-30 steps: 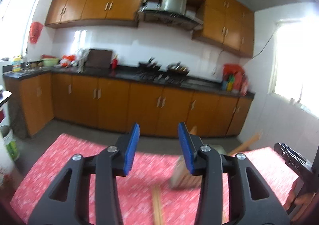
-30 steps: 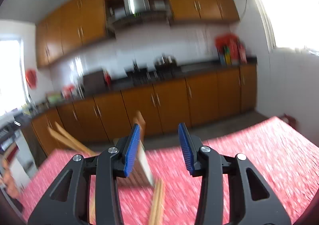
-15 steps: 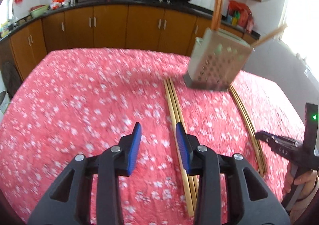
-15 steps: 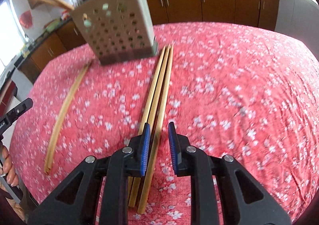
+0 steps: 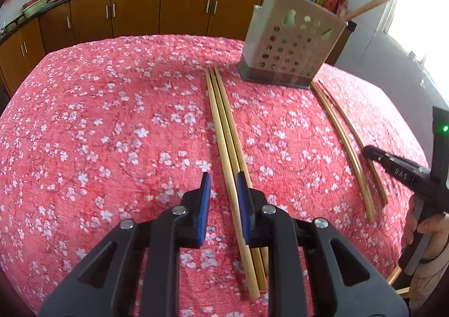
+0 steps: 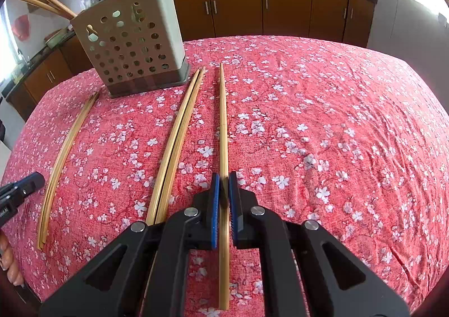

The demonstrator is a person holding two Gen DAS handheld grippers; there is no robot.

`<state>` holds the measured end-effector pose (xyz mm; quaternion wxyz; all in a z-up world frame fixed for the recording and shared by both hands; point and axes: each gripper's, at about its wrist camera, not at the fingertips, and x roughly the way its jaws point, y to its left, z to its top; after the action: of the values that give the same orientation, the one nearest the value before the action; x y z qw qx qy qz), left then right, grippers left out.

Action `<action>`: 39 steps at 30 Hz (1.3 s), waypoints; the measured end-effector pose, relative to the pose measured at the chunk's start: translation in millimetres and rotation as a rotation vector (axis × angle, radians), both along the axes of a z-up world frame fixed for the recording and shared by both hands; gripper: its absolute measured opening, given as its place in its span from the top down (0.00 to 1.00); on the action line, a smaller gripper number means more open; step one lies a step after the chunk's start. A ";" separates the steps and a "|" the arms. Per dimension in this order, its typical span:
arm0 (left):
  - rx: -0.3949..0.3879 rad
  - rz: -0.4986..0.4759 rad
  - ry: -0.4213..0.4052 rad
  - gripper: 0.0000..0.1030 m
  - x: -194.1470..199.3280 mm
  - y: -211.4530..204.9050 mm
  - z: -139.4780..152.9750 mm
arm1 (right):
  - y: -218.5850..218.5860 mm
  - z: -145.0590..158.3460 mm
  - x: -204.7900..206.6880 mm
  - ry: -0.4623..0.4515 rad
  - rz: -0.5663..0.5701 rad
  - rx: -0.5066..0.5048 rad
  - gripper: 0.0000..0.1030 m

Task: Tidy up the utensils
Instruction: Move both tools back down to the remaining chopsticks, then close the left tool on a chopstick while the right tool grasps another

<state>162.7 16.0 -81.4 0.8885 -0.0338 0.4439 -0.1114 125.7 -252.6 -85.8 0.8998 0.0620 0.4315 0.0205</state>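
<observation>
Judging by what lies where, the sorting is only partly done. The perforated holder (image 6: 132, 45) stands at the far end of the red flowered cloth (image 6: 322, 134) that covers the counter, and a few wooden handles (image 6: 45, 1) already stick up out of it, so some utensils look put away. Everything else is loose on the cloth in front of the holder.

In the right wrist view, the right claw (image 6: 222, 185) is narrowed around a single chopstick (image 6: 223, 126), its blue pads tight on either side; this chopstick points straight at the holder's near right corner and lies a little apart from its neighbours. Just left of it, a pair of chopsticks (image 6: 175, 146) runs from the holder's base back toward the camera. Further left of the holder, another pair (image 6: 67, 148) lies along the cloth.

The left claw (image 5: 222, 185) hangs moderately open over a bundle of three chopsticks (image 5: 224, 126) leading up to the holder, gripping nothing as far as I can see.

That leaves roughly five chopsticks, by my estimate, to lift and drop into the holder.
</observation>
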 end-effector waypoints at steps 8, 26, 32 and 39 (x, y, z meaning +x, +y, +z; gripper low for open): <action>0.099 -0.010 -0.008 0.85 -3.2 -9.2 -6.9 | -0.7 0.0 -2.5 0.005 0.008 -0.004 0.92; 0.131 0.213 -0.024 0.90 52.3 76.2 -8.3 | -26.5 -3.8 18.1 -0.022 -0.086 -0.030 0.92; 0.119 0.209 -0.030 0.88 49.3 76.0 -9.1 | -21.8 -3.7 21.4 -0.020 -0.084 -0.046 0.92; 0.082 0.209 -0.030 0.88 44.7 82.5 -6.4 | -19.6 -2.3 19.6 -0.020 -0.080 -0.062 0.92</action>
<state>207.5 98.5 -87.8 0.9024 -0.0418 0.4288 -0.0004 145.3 -272.3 -88.1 0.9056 0.0512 0.4200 -0.0283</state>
